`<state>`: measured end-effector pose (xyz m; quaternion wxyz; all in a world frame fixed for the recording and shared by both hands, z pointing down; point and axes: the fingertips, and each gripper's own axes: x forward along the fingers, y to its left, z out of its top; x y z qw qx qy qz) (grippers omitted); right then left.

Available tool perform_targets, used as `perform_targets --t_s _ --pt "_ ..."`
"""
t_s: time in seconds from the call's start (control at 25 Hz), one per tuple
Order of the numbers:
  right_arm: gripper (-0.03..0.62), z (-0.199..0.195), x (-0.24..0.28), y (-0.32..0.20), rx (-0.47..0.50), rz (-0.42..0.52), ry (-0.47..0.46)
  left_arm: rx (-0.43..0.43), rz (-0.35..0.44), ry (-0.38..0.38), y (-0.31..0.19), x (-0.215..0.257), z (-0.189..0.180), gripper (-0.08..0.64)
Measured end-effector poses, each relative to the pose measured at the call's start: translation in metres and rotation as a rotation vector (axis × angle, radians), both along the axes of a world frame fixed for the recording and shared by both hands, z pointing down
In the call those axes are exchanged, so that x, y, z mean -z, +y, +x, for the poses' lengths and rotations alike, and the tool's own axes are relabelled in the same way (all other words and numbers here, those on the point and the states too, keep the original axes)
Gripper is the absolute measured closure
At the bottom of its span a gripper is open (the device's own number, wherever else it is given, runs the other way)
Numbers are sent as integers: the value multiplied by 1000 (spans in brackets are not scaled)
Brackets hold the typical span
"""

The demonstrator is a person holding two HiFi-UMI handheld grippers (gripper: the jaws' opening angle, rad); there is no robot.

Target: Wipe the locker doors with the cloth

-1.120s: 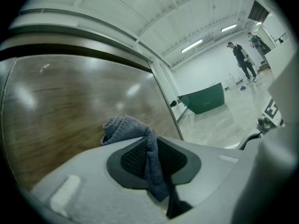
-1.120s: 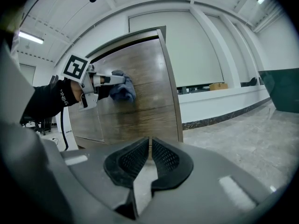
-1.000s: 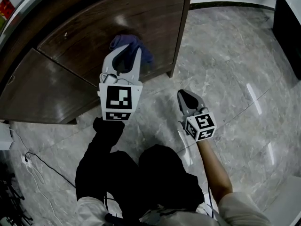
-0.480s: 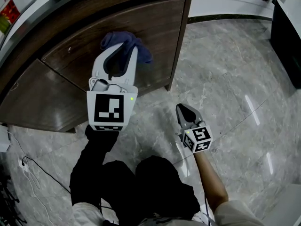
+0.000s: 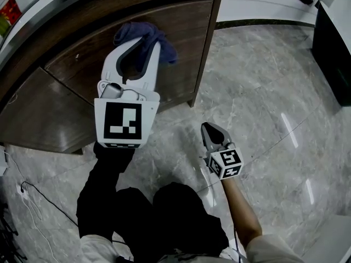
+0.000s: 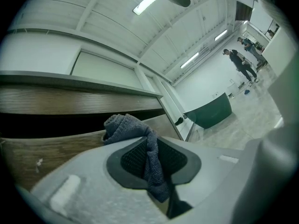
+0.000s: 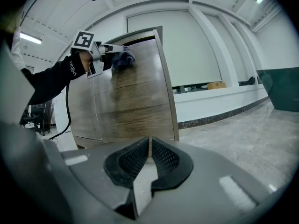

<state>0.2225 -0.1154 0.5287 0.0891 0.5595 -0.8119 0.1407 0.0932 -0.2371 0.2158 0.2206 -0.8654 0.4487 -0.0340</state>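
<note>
Seemingly, left tongs (image 5: 143, 41) press cloth (image 5: 165, 48) against locker door (image 5: 186, 29).

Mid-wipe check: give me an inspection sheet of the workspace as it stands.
Surface: wooden locker door, shut.
Job's things: blue cloth, bunched against the door's upper part.
Clutter: nothing seen.
Grippers: left gripper shut on the cloth; right gripper shut, empty, away from the door.
Cables: black cable on the floor, left.
Surroundings: marble floor; people far off.
</note>
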Motion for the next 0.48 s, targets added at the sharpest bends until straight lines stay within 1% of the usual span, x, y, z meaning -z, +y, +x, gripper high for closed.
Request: perform_targets --t_s 0.12,0.28,0.48 --pt "568 0 -1 0 1 -2 0 -5 0 6 -2 -9 3 492" --pt "568 2 -5 1 0 -9 2 -12 -13 -30 -2 -28 8 492" --pt "568 5 -7 0 -3 -12 6 -33 -44 -46 -4 -51 14 492"
